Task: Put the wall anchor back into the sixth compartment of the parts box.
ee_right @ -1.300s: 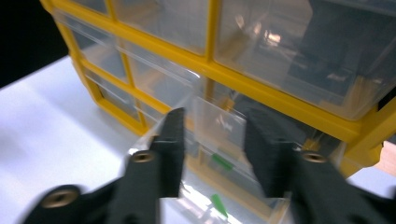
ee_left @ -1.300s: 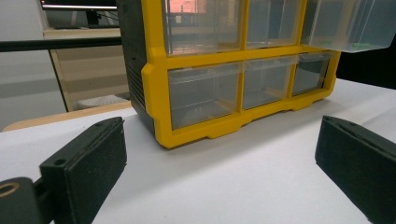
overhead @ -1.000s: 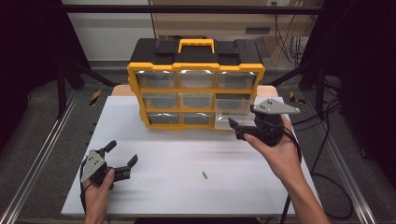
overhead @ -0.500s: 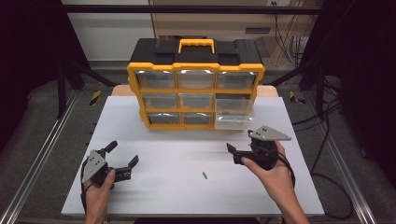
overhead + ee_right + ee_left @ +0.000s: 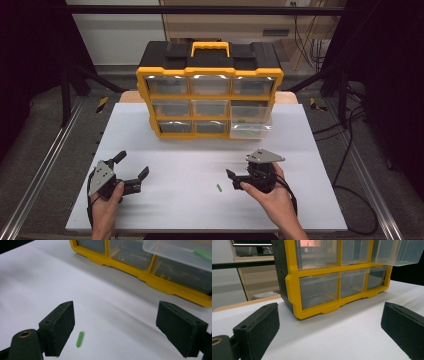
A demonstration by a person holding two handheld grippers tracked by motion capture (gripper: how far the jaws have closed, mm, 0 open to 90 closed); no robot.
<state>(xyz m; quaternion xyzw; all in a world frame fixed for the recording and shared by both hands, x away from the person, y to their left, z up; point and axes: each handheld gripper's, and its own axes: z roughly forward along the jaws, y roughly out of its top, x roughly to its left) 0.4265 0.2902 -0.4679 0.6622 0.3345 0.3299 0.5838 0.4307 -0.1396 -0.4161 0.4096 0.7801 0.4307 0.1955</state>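
Note:
A yellow and black drawer organizer (image 5: 210,97) stands at the back of the white table (image 5: 175,150). Its right middle clear drawer (image 5: 251,122) is pulled out, with green pieces (image 5: 203,253) inside. One small green piece (image 5: 219,188) lies loose on the table. My right gripper (image 5: 231,180) is just to the right of it, open and holding nothing. In the right gripper view the piece (image 5: 80,339) lies beside the left jaw, with the gripper (image 5: 120,332) spread wide. My left gripper (image 5: 133,165) rests open at the near left, its jaws facing the organizer (image 5: 294,285).
Metal rails (image 5: 45,165) run along both sides of the table. Cables (image 5: 350,165) trail on the floor to the right. The pulled-out drawer (image 5: 397,252) overhangs the table in front of the organizer.
My right gripper has drawn back from the pulled-out drawer to the near side of the table, down beside the loose green piece. The left gripper has not moved.

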